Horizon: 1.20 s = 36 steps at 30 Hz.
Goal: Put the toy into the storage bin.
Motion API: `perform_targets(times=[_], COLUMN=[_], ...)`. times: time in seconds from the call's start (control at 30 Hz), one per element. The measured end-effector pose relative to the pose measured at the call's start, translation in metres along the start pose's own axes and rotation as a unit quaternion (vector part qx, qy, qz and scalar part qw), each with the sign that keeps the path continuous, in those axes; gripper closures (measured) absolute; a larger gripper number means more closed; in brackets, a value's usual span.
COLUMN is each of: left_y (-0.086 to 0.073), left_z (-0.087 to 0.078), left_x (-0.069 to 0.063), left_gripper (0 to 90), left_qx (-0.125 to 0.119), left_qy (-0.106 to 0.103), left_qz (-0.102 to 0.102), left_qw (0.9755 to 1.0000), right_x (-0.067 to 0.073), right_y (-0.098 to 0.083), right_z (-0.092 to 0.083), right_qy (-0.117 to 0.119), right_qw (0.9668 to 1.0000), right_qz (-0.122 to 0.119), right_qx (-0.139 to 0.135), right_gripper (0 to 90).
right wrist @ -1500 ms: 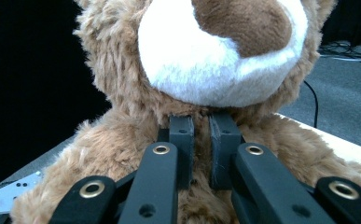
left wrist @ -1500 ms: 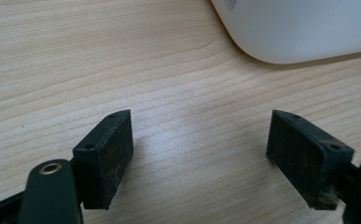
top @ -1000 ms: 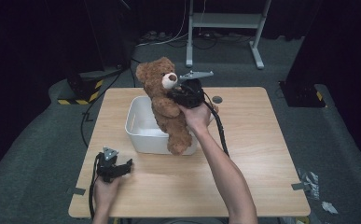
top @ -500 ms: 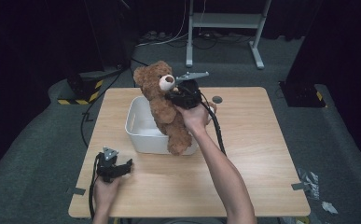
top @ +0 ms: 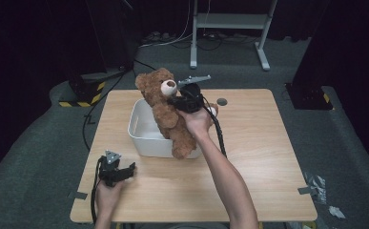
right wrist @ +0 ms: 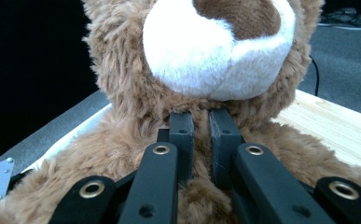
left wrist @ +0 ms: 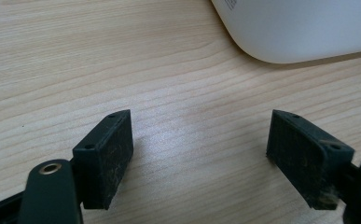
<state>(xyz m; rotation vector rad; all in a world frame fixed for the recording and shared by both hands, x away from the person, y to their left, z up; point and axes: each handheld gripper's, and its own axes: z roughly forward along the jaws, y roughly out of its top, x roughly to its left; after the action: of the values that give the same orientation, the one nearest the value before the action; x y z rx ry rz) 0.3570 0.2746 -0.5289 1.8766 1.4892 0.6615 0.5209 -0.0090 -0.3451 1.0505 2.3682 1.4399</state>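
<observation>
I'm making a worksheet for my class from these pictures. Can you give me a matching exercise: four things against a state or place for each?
Things:
1. bear
2. tub
3. left hand-held gripper
4. right hand-held gripper

States:
A. open, low over bare wood
B. white, on the table
C. brown, held upright over the tub
D. pinched shut on fur under the chin

Pairs: 1-C, 2-B, 3-A, 4-D
</observation>
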Motion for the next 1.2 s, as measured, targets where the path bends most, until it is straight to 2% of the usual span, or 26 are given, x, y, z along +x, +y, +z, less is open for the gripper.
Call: perform_targets(times=[0.67,1.2], left_y=[0.000,0.000], left_z=[0.000,0.000], left_x=[0.000,0.000], left_gripper=[22.6,22.6], left_qx=[0.000,0.002], left_qy=[0.000,0.000], left_qz=[0.000,0.002], left_qw=[1.0000,1.0000], right_x=[0.001,0.000], right_y=[-0.002,-0.006], right_z=[0.012,0.014], right_qy=[0.002,0.003], right_qw=[0.9997,0.9998], right_qz=[0.001,0.008], right_qx=[0.025,0.020], right_gripper=[82.6,80.0])
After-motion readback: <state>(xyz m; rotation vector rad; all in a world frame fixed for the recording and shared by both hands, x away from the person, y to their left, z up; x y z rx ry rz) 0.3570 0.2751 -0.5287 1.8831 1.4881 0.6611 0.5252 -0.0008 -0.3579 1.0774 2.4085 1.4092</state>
